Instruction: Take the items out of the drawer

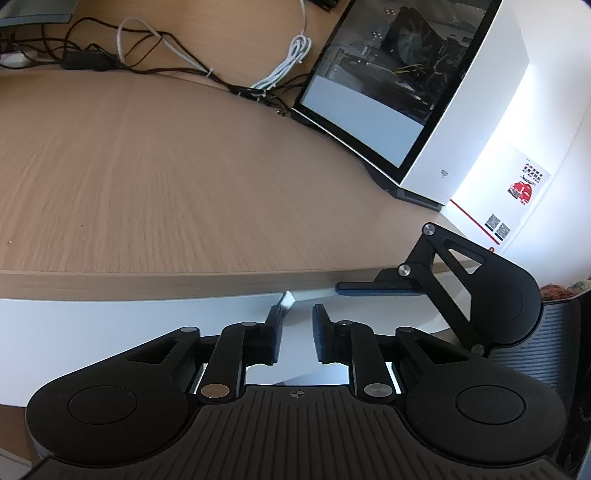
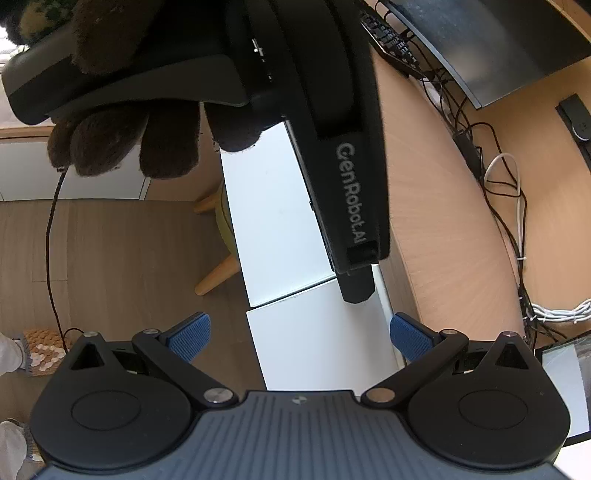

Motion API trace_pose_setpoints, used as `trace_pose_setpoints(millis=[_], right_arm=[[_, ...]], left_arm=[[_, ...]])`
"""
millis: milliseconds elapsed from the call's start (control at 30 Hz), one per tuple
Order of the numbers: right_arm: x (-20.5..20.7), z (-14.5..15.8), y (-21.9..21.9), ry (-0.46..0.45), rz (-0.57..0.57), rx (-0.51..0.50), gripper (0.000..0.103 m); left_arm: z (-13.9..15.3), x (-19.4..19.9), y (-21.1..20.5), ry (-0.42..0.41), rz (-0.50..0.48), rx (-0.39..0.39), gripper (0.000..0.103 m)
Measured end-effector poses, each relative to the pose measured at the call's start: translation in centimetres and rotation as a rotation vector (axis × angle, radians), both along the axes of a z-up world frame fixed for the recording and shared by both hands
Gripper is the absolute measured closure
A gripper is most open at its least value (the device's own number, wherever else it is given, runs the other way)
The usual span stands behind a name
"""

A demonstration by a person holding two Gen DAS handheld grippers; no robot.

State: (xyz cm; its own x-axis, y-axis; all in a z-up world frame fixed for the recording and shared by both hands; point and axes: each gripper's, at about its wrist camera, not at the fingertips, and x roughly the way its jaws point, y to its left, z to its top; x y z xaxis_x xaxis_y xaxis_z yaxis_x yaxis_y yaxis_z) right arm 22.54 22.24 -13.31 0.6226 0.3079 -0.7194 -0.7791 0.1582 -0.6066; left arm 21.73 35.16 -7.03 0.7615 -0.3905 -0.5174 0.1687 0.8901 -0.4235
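Observation:
Two white drawer fronts (image 2: 277, 221) hang side by side under the wooden desk (image 1: 166, 177), with a seam (image 1: 288, 297) between them; both look closed. My left gripper (image 1: 297, 314) points at that seam just below the desk edge, its jaws a narrow gap apart with nothing between them. From the right wrist view its tip (image 2: 356, 291) sits against the top of the fronts, held by a hand in a brown fuzzy glove (image 2: 110, 147). My right gripper (image 2: 299, 336) stands wide open and empty over the nearer front (image 2: 317, 343). One of its fingers (image 1: 373, 286) lies along the desk edge.
A white computer case with a glass side (image 1: 388, 92) stands on the desk's right. Tangled cables (image 1: 147, 48) run along the back, near a keyboard (image 2: 388, 33) and monitor (image 2: 480, 48). A wooden-legged stool (image 2: 218, 266) stands on the floor beside the drawers.

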Motion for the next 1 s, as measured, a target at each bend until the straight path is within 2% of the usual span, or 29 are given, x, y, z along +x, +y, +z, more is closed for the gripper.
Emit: trace_pose_setpoints(millis=[267, 600, 800, 867, 900, 933, 1000], right_arm=[[-0.4, -0.1, -0.3, -0.007, 0.018, -0.001, 0.000], [-0.5, 0.4, -1.2, 0.031, 0.017, 0.018, 0.000], [-0.8, 0.6, -1.7, 0.051, 0.019, 0.027, 0.000], [-1.0, 0.6, -2.0, 0.081, 0.028, 0.026, 0.000], [-0.9, 0.6, -2.0, 0.116, 0.014, 0.019, 0.000], [-0.9, 0.4, -2.2, 0.140, 0.007, 0.018, 0.000], [-0.8, -0.1, -2.7, 0.156, -0.022, 0.019, 0.000]], left_arm=[[0.1, 0.2, 0.1, 0.008, -0.027, 0.001, 0.076], [0.3, 0.5, 0.2, 0.017, -0.057, -0.018, 0.062], [0.3, 0.6, 0.3, 0.022, -0.054, -0.035, 0.062], [0.2, 0.5, -0.3, 0.032, -0.083, 0.015, 0.062], [0.0, 0.5, -0.4, 0.031, -0.126, -0.013, 0.081], [-0.2, 0.5, -0.6, 0.036, -0.151, -0.060, 0.081], [0.2, 0.3, -1.6, 0.006, -0.168, -0.038, 0.081]])
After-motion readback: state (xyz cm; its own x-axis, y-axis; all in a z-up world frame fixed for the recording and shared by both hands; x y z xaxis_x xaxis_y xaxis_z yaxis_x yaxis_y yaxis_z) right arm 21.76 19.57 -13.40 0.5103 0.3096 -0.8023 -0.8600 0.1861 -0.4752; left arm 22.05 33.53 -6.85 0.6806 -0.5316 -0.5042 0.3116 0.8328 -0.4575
